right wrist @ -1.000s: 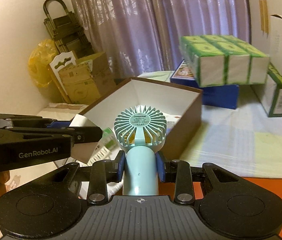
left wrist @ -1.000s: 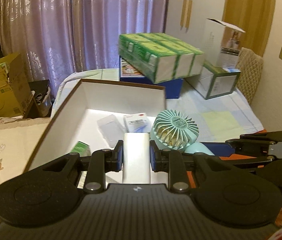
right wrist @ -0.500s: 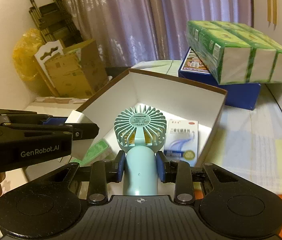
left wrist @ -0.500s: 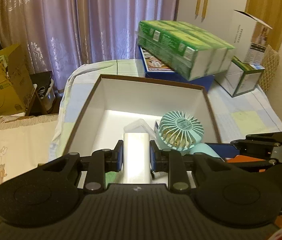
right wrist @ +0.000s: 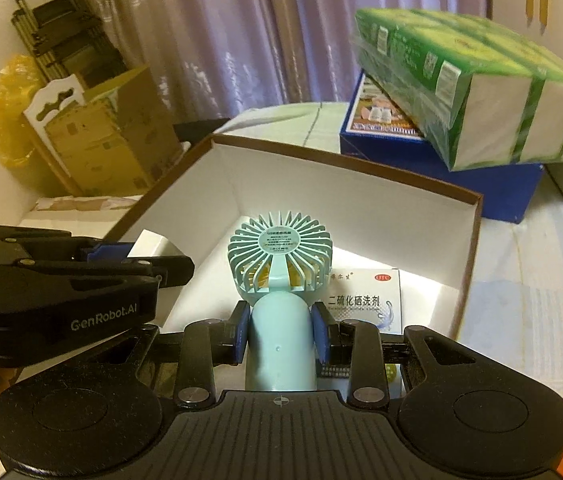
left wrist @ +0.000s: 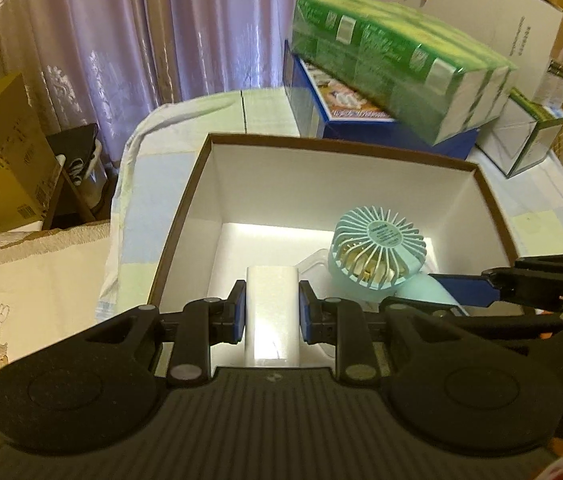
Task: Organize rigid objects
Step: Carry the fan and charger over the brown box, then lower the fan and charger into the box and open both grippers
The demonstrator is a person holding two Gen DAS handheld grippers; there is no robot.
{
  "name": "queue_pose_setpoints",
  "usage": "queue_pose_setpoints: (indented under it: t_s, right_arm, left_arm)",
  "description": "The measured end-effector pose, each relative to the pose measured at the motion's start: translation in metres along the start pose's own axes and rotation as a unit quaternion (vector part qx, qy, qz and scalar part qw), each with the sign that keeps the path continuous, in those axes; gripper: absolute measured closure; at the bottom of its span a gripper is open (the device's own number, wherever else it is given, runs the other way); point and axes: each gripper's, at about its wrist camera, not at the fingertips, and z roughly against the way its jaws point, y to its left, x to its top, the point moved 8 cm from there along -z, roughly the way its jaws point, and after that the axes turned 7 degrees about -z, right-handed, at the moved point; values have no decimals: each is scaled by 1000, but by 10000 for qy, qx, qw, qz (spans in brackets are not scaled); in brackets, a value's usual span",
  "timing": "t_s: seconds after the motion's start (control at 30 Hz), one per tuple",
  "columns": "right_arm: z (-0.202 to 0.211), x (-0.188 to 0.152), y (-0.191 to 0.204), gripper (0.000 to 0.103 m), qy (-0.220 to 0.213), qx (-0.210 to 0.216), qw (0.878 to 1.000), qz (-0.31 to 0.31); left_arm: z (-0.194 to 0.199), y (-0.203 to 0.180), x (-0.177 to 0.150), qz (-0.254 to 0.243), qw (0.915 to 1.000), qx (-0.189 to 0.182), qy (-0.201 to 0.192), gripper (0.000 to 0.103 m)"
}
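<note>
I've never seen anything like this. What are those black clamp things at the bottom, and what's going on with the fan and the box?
No robot here: a person carries two hand-held grippers, each with a wide-angle camera looking along its fingers. One picture comes from the left gripper, which is shut on a white block. The other comes from the right gripper, shut on the handle of a mint hand fan. Both hang over an open brown box with a white inside, standing on a cloth-covered surface. A medicine carton already lies in the box.

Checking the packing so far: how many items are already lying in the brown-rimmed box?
2 visible: a medicine carton beside the fan and a clear plastic piece beyond the white block. The grippers may hide more.
</note>
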Motion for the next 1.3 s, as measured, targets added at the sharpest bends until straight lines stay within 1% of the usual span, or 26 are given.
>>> queue_pose_setpoints:
  t_s: [0.2, 0.33, 0.47, 0.6, 0.7, 0.77, 0.87, 1.03, 1.2, 1.3]
  right_arm:
    - [-21, 6, -6, 73, 131, -143, 9998, -94]
    - [-33, 8, -8, 73, 219, -234, 9994, -143]
    - [-45, 10, -12, 73, 316, -340, 9987, -215]
    - [-51, 13, -16, 73, 290, -380, 9985, -250]
    - [-50, 13, -16, 70, 288, -418, 9985, -179]
    - [-48, 12, -17, 64, 273, -456, 9985, -127]
    - [-45, 11, -19, 56, 247, -487, 9985, -81]
    - [-33, 10, -15, 56, 160, -501, 9985, 121]
    - [-18, 5, -11, 54, 124, -370, 9992, 122]
    - [-6, 2, -9, 47, 68, -337, 9994, 77]
  left_arm:
    - [-29, 7, -1, -21, 9997, -52, 227, 82]
    - [-40, 6, -4, -74, 9993, -185, 324, 82]
    - [-42, 6, -4, -68, 9992, -277, 288, 82]
    - [-42, 6, -3, -37, 9988, -388, 292, 82]
    - [-41, 6, -4, -56, 9987, -413, 283, 82]
    - [-41, 6, -4, -66, 9987, -415, 291, 82]
    - [-38, 5, -5, -59, 9986, -442, 284, 79]
    - [-26, 4, -8, -18, 9987, -469, 222, 73]
    - [-9, 4, -11, 29, 9989, -454, 122, 69]
    - [4, 5, -14, 89, 9989, -465, 32, 65]
